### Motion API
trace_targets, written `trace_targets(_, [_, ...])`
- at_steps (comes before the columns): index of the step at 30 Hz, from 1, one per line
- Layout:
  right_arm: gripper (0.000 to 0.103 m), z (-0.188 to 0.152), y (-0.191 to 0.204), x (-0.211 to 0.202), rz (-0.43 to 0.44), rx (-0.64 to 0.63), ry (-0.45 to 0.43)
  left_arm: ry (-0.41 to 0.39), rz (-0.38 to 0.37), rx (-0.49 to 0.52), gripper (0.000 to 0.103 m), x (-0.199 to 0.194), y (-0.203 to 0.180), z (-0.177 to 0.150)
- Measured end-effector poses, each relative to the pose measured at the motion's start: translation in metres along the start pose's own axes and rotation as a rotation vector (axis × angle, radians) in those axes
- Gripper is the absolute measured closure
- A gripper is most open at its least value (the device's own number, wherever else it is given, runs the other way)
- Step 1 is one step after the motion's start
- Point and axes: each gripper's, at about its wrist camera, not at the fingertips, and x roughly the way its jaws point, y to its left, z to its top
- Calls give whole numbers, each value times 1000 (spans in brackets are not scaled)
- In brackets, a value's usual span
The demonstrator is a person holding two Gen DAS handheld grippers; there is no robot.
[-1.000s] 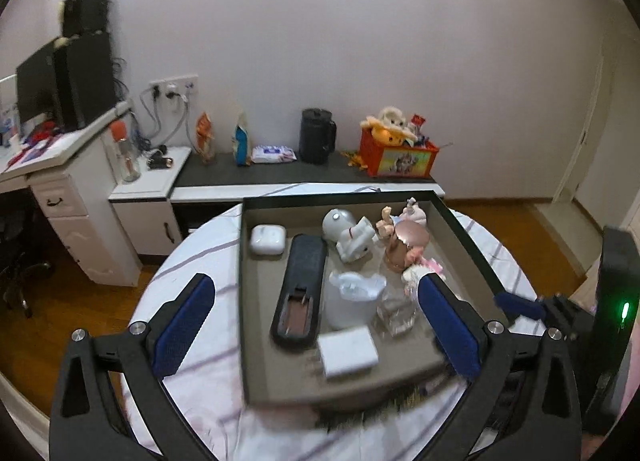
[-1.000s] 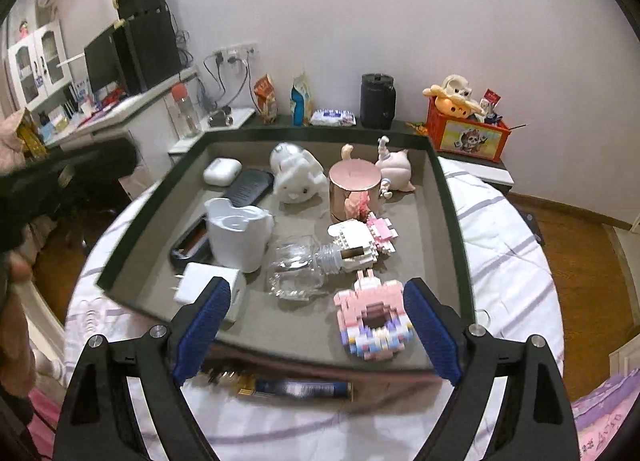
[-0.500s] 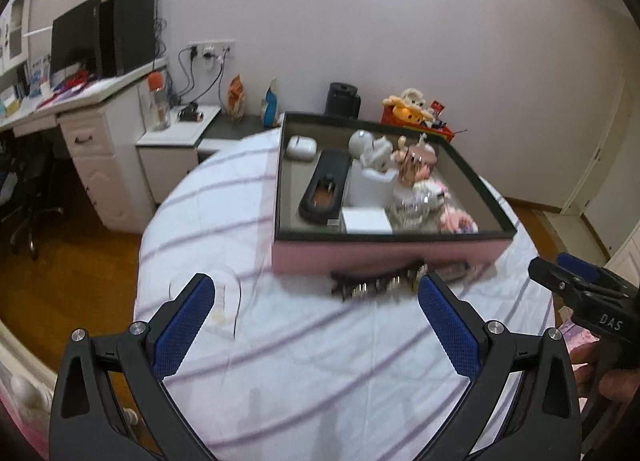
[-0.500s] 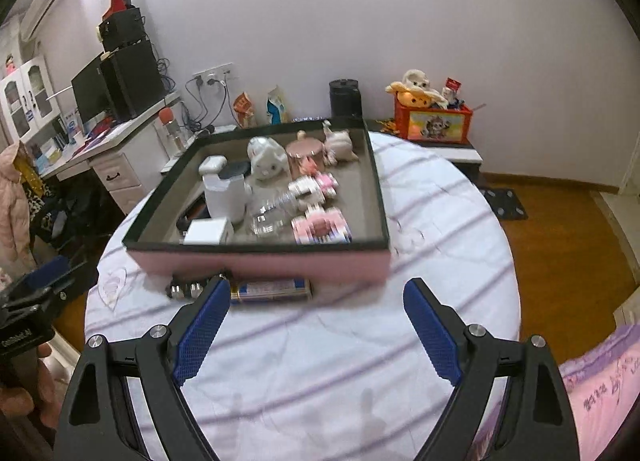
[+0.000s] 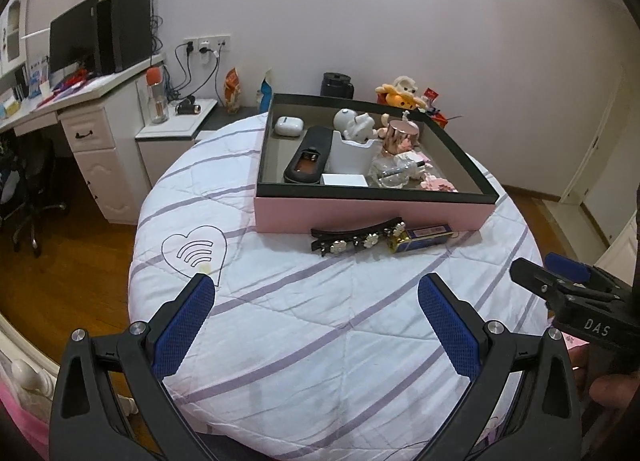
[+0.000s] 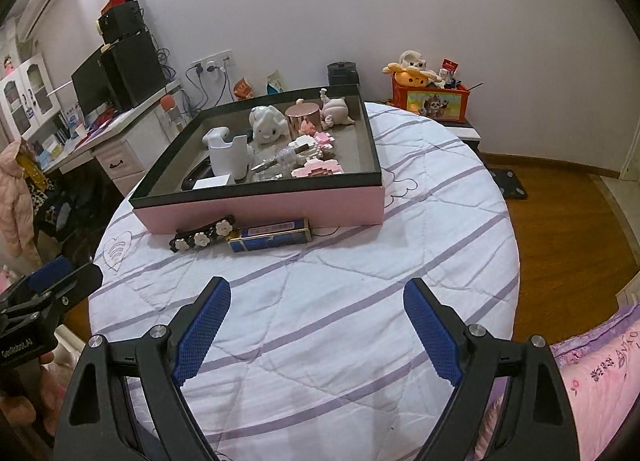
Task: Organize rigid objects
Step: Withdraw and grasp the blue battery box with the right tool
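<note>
A pink box (image 5: 372, 213) with a dark rim sits on the round table and holds several small items: a white cup, an earbud case, a black case, figurines and pink brick toys. It also shows in the right wrist view (image 6: 260, 209). In front of it lie a black hair clip (image 5: 356, 239) with white flowers and a blue and gold packet (image 5: 424, 235); both also show in the right wrist view, the clip (image 6: 202, 239) and the packet (image 6: 272, 237). My left gripper (image 5: 316, 321) is open and empty above the near tablecloth. My right gripper (image 6: 316, 325) is open and empty, also well short of the box.
The round table has a white quilted cloth with purple stripes (image 5: 320, 321). A white desk with a monitor (image 5: 80, 101) stands at the left. A red toy box (image 6: 430, 101) sits on a low shelf by the wall. Wooden floor (image 6: 560, 221) lies to the right.
Both grippers have pulled back from over the box to the table's near side. The box now looks farther away, and the hair clip and packet in front of it have come into view.
</note>
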Motion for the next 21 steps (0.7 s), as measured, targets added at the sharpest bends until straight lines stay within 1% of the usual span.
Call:
trace_targets(8, [13,5,11,20,1,-25,30,30,10,-7,0,15,4,-4])
trace_targets(21, [13,18,34,89,7,-60,132,92,23,-18,0,48,7,-9])
